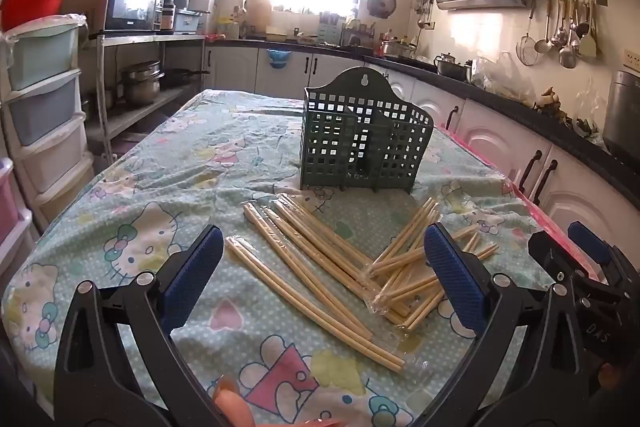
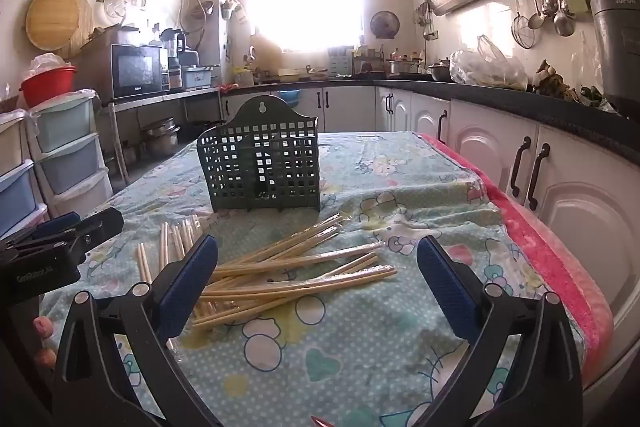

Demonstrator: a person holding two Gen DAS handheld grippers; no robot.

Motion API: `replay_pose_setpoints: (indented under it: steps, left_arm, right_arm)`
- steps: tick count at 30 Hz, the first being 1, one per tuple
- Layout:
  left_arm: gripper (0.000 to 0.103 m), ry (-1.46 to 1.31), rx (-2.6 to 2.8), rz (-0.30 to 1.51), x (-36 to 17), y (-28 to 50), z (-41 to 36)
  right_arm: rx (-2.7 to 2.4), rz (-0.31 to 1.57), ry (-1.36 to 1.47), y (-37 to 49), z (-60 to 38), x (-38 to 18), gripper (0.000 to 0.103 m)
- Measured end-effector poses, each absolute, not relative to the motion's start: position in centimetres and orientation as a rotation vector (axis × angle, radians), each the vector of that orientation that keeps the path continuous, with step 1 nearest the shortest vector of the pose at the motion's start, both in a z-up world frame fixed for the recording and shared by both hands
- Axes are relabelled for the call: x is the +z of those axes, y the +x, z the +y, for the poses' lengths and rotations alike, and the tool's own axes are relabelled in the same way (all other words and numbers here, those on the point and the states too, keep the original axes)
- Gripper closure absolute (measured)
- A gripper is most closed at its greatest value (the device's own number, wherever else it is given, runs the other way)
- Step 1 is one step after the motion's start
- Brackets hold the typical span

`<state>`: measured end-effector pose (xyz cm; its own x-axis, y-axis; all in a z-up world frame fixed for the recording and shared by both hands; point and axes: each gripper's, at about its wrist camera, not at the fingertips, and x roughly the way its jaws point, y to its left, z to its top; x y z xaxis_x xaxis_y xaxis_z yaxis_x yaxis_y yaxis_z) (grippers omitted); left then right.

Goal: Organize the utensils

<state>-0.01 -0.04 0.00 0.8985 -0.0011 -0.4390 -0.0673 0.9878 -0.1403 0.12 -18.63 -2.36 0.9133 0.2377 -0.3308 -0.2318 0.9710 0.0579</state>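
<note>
Chopsticks [image 1: 320,263] are shown at frame centre, long axes diagonal, between the spread, empty left gripper [image 1: 324,279] and the holder [image 1: 364,135] beyond; the right gripper [image 2: 318,283] is likewise spread.

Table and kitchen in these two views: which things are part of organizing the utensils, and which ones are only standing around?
Part of the job:
- wrapped chopsticks scattered on the tablecloth
- green holder, upright, apparently empty
- left claw and right claw, both open, holding nothing

Only standing around:
- microwave
- red basin
- hanging ladles
- drawer tower
</note>
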Motion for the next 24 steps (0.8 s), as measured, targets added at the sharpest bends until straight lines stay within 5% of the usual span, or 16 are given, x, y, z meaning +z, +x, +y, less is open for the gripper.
replay_pose_setpoints:
  steps: [24]
  left_arm:
    - [0.01, -0.149, 0.036, 0.44, 0.53, 0.02, -0.33]
  right_arm:
    - [0.242, 0.346, 0.015, -0.06, -18.68, -2.65, 0.006]
